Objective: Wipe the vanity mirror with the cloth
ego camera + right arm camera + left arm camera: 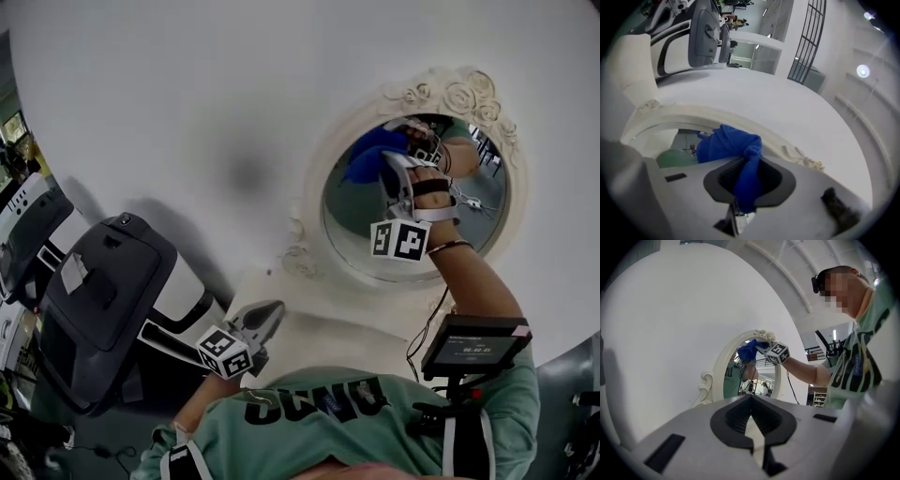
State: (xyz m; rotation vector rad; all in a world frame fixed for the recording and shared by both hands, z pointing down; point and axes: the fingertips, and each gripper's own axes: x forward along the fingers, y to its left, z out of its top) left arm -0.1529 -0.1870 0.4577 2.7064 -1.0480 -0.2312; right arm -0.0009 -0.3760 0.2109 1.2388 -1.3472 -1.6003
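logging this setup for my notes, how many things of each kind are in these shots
vanity mirror: 1
blue cloth: 1
grippers: 2, the left gripper shut on nothing, the right gripper shut on the blue cloth
office chair: 1
total: 5

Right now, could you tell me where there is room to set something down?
The cream tabletop between the mirror's lower frame and the left gripper is bare. Upper glass is crowded: the right gripper holds the cloth there.
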